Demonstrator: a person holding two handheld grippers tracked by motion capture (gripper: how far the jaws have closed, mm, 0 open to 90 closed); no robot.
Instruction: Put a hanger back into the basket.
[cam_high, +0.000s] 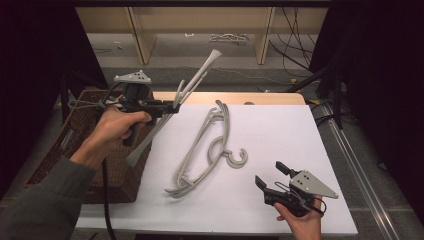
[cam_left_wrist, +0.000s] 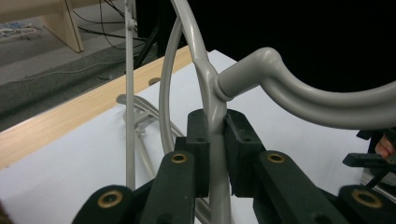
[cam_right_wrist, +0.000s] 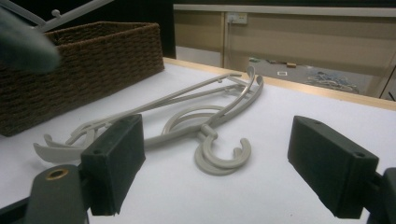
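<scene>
A grey plastic hanger (cam_high: 172, 107) is clamped by its neck between the closed jaws of the left gripper (cam_high: 172, 106) and is held in the air at ten o'clock above the white table (cam_high: 280, 135), over the edge of a wicker basket (cam_high: 80, 150). The right gripper (cam_high: 270, 175), jaws wide apart and empty, is rested at five o'clock. Two more hangers (cam_high: 205, 150) are seen lying flat at the table's centre.

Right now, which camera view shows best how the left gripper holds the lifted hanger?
The left gripper view: the left gripper is shut on the lifted hanger just below its hook. The high view shows this hanger whole, raised beside the basket, but the grip is small there. The right gripper view catches just a tip at its top left.
</scene>
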